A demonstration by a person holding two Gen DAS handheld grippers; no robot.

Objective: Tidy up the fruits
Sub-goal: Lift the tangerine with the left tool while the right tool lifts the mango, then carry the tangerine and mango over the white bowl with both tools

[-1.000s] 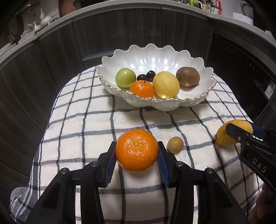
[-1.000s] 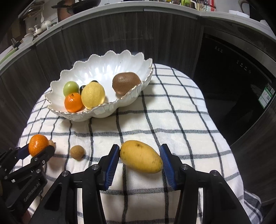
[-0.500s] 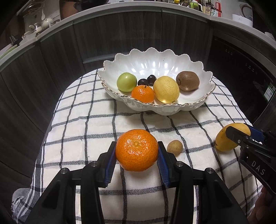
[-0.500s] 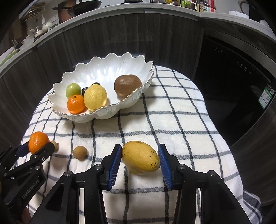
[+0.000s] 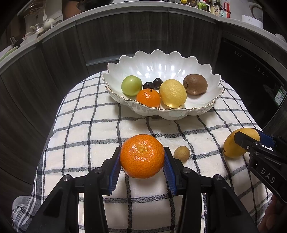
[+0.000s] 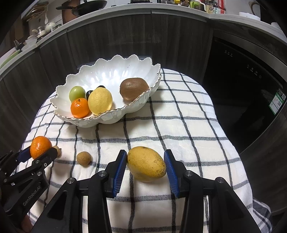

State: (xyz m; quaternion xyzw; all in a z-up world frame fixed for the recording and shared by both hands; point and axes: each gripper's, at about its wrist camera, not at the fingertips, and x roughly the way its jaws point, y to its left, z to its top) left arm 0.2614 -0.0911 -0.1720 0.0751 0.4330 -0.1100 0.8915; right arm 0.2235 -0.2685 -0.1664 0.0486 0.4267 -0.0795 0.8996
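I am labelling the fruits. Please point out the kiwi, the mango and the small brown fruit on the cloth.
kiwi (image 6: 134, 88): right wrist view, middle of its brown skin.
mango (image 6: 146, 164): right wrist view, centre of its yellow side.
small brown fruit (image 6: 84, 158): right wrist view, centre of its round body.

Orange mandarin, yellow mango, black-checked white cloth.

Dark plums mostly hidden behind lemon; mango partly covered by right gripper; countertop bottles too small to read.
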